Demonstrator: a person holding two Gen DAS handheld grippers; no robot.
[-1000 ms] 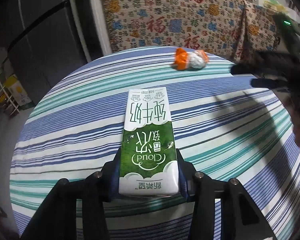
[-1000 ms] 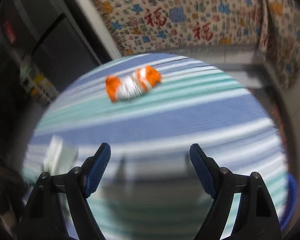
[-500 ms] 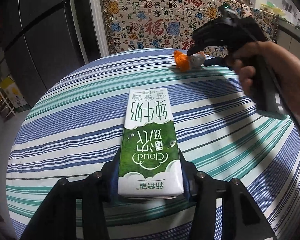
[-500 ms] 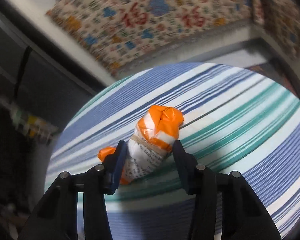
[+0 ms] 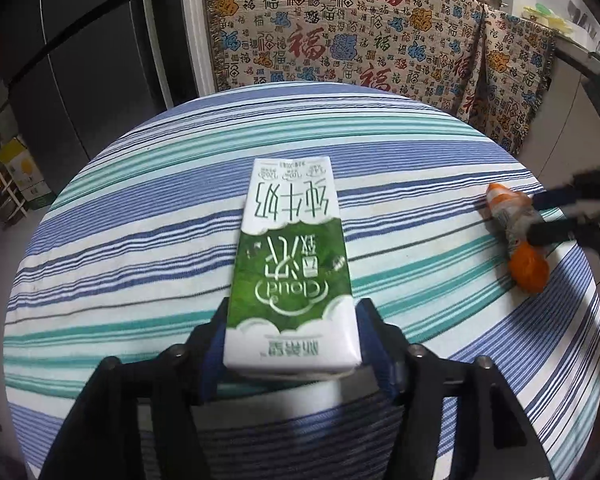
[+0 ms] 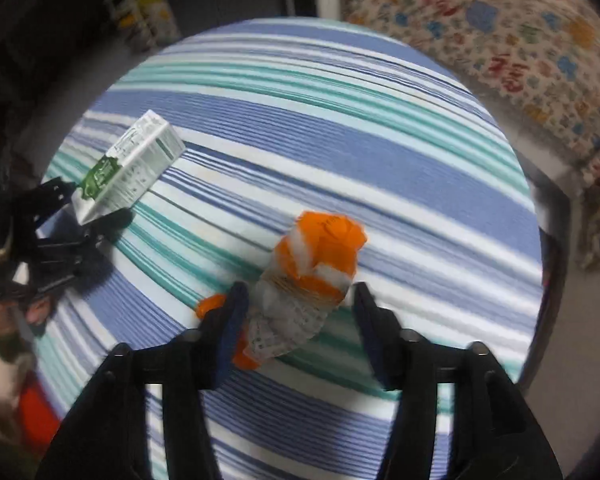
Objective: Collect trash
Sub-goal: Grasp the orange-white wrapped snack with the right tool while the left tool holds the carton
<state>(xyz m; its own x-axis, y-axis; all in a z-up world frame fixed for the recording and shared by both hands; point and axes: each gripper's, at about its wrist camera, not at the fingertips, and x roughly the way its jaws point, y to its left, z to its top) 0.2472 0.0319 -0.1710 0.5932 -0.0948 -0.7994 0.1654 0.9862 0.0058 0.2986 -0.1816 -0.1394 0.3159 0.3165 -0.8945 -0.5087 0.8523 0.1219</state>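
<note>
- I see bright, even light on the striped tablecloth [image 5: 140,240]; corners fall off to black.
- Fisheye bends the edges strongly.
- My right wrist view is smeared with motion blur; the left is sharp.
- Soft shadows sit under the milk carton [image 5: 290,264].

The milk carton [image 5: 290,264] is green and white with upside-down print, lying lengthwise away from me, its near end between the fingers of my left tool [image 5: 292,344]; that tool is opening, with a gap showing beside the carton on each side. The carton's far end points out over the striped worktop [image 5: 420,152]. The crumpled orange-and-white wrapper [image 6: 300,292] lies twisted between the fingers of my right tool [image 6: 298,320], which is opening too; the right finger stands clear of it, the left just beside it.
</note>
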